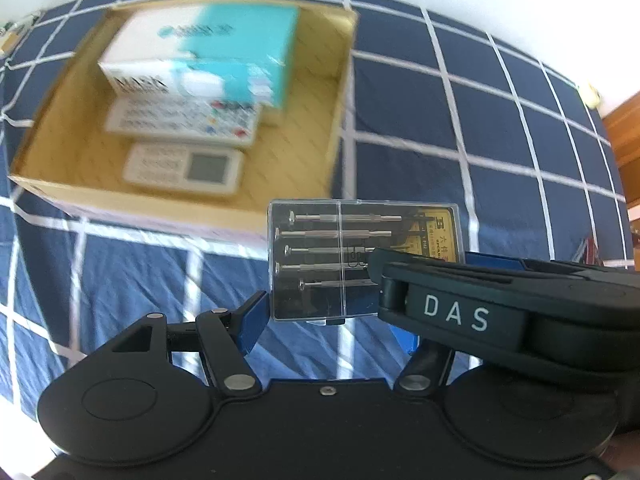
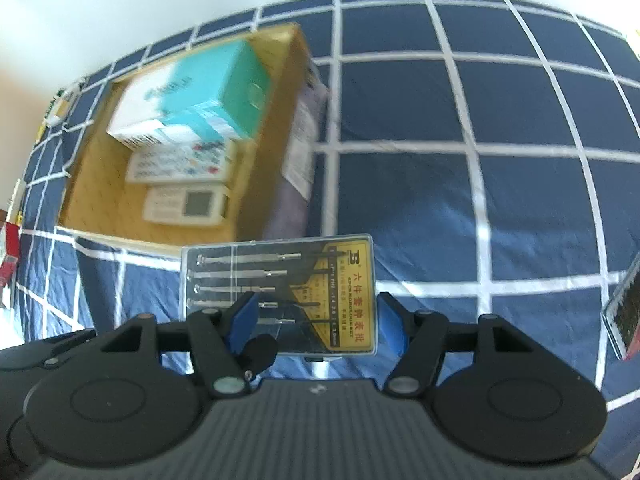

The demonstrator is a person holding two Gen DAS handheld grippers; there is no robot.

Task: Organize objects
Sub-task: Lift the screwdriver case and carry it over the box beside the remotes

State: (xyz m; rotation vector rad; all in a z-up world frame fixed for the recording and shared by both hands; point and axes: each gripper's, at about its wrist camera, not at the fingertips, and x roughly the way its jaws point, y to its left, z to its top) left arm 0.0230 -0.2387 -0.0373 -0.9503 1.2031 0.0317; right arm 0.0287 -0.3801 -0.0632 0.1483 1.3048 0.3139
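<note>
Clear plastic screwdriver case [image 2: 280, 300], yellow label, flat, lifted above the checked cloth near the cardboard box [image 2: 276, 184].

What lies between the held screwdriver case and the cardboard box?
Only bare blue checked bedspread separates the screwdriver case from the cardboard box, seen in the right wrist view; nothing else lies there.

Boxes [image 1: 200, 52] inside carton [image 1: 72, 196], left of case [image 1: 320, 264]

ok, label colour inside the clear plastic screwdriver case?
Yellow with black markings, on the clear plastic screwdriver case's right end; clearest in the right wrist view.
</note>
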